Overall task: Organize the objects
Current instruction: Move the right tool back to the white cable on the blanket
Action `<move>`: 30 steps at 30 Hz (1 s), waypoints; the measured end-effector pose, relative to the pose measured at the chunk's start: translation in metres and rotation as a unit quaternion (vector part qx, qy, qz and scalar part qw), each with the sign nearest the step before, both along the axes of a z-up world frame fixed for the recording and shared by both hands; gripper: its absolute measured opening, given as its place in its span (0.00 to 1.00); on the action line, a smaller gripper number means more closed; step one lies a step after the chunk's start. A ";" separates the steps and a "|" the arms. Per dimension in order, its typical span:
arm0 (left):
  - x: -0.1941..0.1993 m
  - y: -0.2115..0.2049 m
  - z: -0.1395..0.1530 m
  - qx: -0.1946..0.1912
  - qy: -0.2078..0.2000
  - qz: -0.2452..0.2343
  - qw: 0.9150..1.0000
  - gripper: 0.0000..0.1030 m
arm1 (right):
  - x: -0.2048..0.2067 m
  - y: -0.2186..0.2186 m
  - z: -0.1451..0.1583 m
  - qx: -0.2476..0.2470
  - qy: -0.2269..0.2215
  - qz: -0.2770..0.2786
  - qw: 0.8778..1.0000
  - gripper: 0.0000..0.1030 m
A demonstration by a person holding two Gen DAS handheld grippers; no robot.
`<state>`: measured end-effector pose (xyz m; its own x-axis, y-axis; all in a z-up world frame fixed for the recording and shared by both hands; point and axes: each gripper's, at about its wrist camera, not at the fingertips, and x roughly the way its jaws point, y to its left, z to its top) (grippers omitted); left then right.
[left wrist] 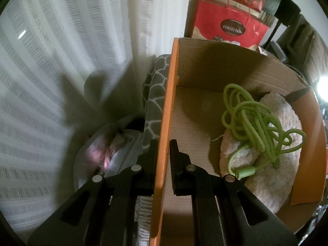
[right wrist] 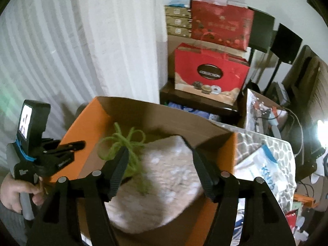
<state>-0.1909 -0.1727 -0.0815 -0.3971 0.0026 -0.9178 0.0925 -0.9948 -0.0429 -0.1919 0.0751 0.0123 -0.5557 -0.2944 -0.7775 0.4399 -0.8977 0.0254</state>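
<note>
Two grippers at one orange cardboard box (left wrist: 164,110). Left gripper (left wrist: 164,143) fingers clamped tight on the box's left wall, one finger outside, one inside, wall edge running up between them. In the right wrist view the left gripper (right wrist: 80,143) shows at the box's left edge, a hand (right wrist: 18,192) on its grey handle, small lit screen on top.

Right gripper (right wrist: 158,154) above the box, fingers spread wide with nothing pinched; no earlier frame to compare, pads touch nothing. Between and below them lies the fluffy white cloth (right wrist: 162,182) with the green cord on it.

Inside the box: white fluffy cloth (left wrist: 272,164) against the right wall, tangled green cord (left wrist: 258,121) piled on top, its green end piece (left wrist: 246,172) hanging at the near side of the cloth. Rest of the box floor bare cardboard.

Grey patterned fabric (left wrist: 153,94) just outside the left wall. White curtain (left wrist: 61,61) on the left. Red gift bags (right wrist: 211,71) stacked behind the box. White KN95 pack (right wrist: 264,170) on patterned fabric right of the box
</note>
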 end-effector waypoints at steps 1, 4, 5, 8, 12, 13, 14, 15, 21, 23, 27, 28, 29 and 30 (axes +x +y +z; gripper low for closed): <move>0.000 0.000 0.000 0.000 0.000 0.000 1.000 0.10 | 0.000 0.006 0.002 0.000 0.003 -0.005 1.000 0.82; 0.000 0.000 0.000 0.000 0.000 0.000 1.000 0.10 | 0.000 0.025 0.008 0.004 0.020 -0.020 1.000 0.88; 0.001 0.000 0.000 -0.001 0.000 0.000 1.000 0.10 | 0.000 0.031 0.010 0.007 0.022 -0.025 0.999 0.88; 0.001 0.000 0.000 -0.001 0.000 0.000 1.000 0.10 | -0.002 0.051 0.013 0.004 0.022 -0.040 0.999 0.91; 0.001 0.000 0.000 -0.002 0.000 0.001 1.000 0.10 | -0.006 0.079 0.014 -0.002 0.022 -0.065 0.998 0.98; 0.001 -0.001 -0.001 -0.001 0.000 0.001 1.000 0.10 | -0.006 0.085 0.014 -0.004 0.022 -0.072 0.997 0.99; 0.000 -0.001 -0.001 -0.001 -0.001 0.001 1.000 0.10 | -0.007 0.092 0.014 -0.006 0.020 -0.077 0.997 0.99; 0.000 -0.001 -0.001 -0.001 0.000 0.001 1.000 0.11 | -0.008 0.098 0.013 -0.008 0.018 -0.082 0.996 0.99; 0.000 -0.001 0.000 -0.003 -0.001 0.001 1.000 0.11 | -0.011 0.130 0.005 -0.007 0.010 -0.108 0.994 0.99; 0.000 -0.001 0.000 -0.003 0.000 0.001 1.000 0.11 | -0.011 0.140 0.003 -0.006 0.008 -0.116 0.993 0.99; 0.000 -0.001 0.000 -0.004 -0.001 0.001 1.000 0.11 | -0.013 0.159 -0.002 -0.002 0.004 -0.128 0.992 0.99; 0.000 -0.001 0.000 -0.004 -0.001 0.000 1.000 0.11 | -0.013 0.165 -0.003 -0.002 0.003 -0.130 0.991 0.99; 0.000 -0.001 0.000 -0.004 -0.001 0.000 1.000 0.11 | -0.013 0.169 -0.004 0.000 0.003 -0.133 0.991 0.99; 0.000 -0.001 0.000 -0.004 -0.001 0.000 1.000 0.11 | -0.013 0.173 -0.005 0.002 0.002 -0.136 0.991 0.99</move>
<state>-0.1909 -0.1734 -0.0814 -0.3944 -0.0055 -0.9189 0.0925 -0.9951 -0.0338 -0.2054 0.2485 0.0075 -0.6170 -0.1305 -0.7761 0.1810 -0.9833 0.0215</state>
